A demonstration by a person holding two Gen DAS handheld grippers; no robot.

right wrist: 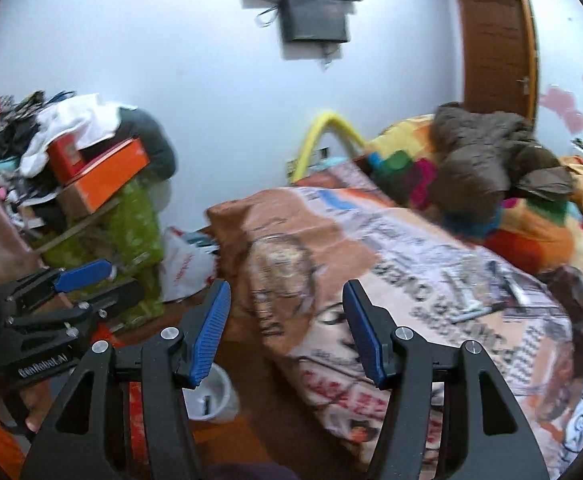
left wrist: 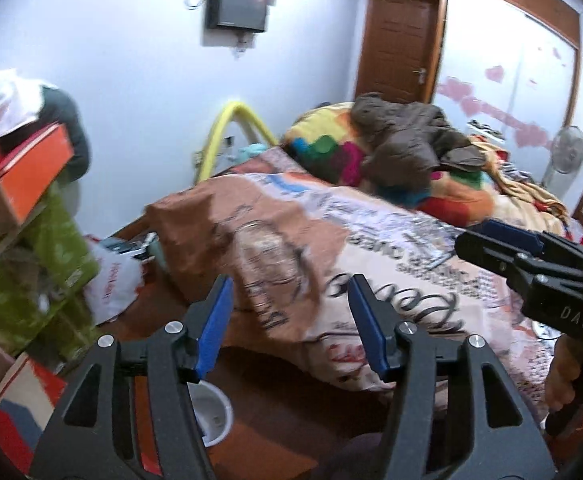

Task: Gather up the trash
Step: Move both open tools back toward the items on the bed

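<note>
My left gripper (left wrist: 289, 292) is open and empty, held above the floor at the corner of a bed. My right gripper (right wrist: 287, 298) is open and empty too, beside it. Each shows in the other's view: the right one (left wrist: 487, 236) at the right edge, the left one (right wrist: 91, 272) at the left edge. A white round bin (left wrist: 213, 416) stands on the brown floor below my left fingers; it also shows in the right wrist view (right wrist: 215, 398). A white plastic bag with red print (left wrist: 111, 280) lies on the floor by the bed corner, also in the right wrist view (right wrist: 183, 268).
A bed with a printed newspaper-pattern cover (left wrist: 371, 248) fills the right side, with a colourful blanket (left wrist: 331, 148) and a brown jacket (left wrist: 407, 140) on it. A cluttered shelf with orange boxes (left wrist: 23, 184) and green cloth stands left. A brown door (left wrist: 399, 40) is behind.
</note>
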